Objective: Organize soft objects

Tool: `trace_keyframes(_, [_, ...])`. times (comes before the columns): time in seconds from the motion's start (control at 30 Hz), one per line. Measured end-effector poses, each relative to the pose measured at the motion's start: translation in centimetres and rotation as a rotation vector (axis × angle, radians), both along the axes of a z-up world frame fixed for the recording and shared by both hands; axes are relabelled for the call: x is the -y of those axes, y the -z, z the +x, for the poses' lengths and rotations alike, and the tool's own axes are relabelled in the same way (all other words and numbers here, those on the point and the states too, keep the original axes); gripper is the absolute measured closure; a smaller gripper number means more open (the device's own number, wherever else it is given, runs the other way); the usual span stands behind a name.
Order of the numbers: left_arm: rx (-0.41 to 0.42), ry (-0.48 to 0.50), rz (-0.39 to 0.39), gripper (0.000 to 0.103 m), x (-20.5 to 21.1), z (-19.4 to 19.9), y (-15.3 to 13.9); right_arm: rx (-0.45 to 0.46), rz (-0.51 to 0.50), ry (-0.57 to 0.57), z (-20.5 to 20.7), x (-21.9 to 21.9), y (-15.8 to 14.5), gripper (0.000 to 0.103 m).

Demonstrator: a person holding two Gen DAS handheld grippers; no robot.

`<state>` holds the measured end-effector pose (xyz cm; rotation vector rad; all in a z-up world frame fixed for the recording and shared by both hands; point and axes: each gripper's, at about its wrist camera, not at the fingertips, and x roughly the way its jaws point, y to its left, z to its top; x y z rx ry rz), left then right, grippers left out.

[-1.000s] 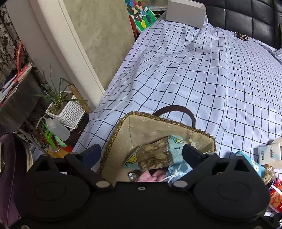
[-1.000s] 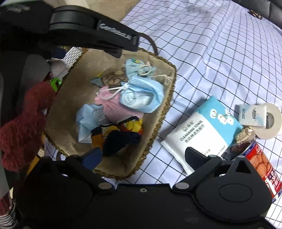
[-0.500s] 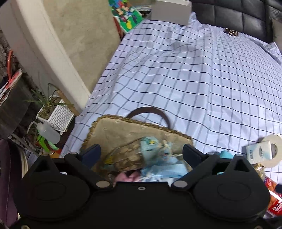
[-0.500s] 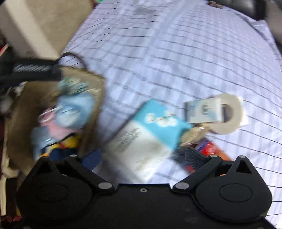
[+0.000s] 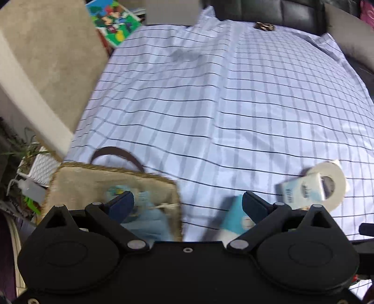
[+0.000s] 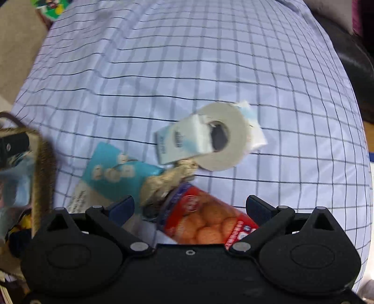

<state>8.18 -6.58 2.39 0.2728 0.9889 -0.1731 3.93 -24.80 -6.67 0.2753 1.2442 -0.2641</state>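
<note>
A woven basket with a brown handle sits at the bed's left edge, holding blue soft items; its rim shows in the right wrist view. A white paper roll with a small tissue pack, a blue-and-white wipes pack, a beige knitted piece and a red biscuit can lie on the checked sheet. My left gripper is open and empty, above the basket's right rim. My right gripper is open and empty, over the biscuit can.
The checked sheet covers the bed up to a black headboard. A white box and a colourful board stand at the far left corner. A potted plant and a spray bottle sit beside the bed.
Both grippers have swung right, away from the basket. The right wrist view has moved from the basket's contents to the paper roll, packs and biscuit can. Both stay open.
</note>
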Motion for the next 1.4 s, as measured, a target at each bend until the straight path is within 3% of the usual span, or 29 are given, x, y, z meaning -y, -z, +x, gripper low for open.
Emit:
trace_keyframes(0.33, [-0.042,0.083,0.003,0.006,3.9,-0.6,1.7,-0.025,0.027,0.027,0.6,0.9,1.7,0.001])
trace_keyframes(0.57, [-0.072,0.057,-0.002,0.006,3.5,0.5,2.7,-0.066,-0.010,0.020,2.5,-0.6,3.7,0.003])
trace_keyframes(0.73, [-0.089,0.040,-0.024,0.006,3.1,1.2,2.8,-0.071,0.085,0.053,3.9,-0.5,4.8,0.011])
trace_keyframes(0.77, [-0.091,0.039,-0.029,0.006,3.1,1.3,2.8,-0.074,0.088,0.055,4.3,-0.5,5.0,0.016])
trace_keyframes(0.93, [-0.086,0.036,-0.044,0.006,2.8,1.3,2.6,-0.061,0.135,0.075,5.4,-0.4,5.7,0.025])
trace_keyframes(1.1, [-0.091,0.026,-0.058,0.006,2.3,1.6,2.4,-0.047,0.158,0.048,5.9,-0.4,5.4,0.049])
trace_keyframes(1.27, [-0.088,0.018,-0.064,0.006,1.9,1.7,2.2,-0.050,0.186,0.073,5.5,0.9,5.5,0.049])
trace_keyframes(1.33, [-0.090,0.015,-0.066,0.006,1.8,1.8,2.2,-0.054,0.190,0.079,5.4,1.2,5.5,0.055])
trace_keyframes(1.4, [-0.091,0.015,-0.065,0.006,1.9,1.8,2.3,-0.053,0.185,0.075,5.2,1.4,5.5,0.070])
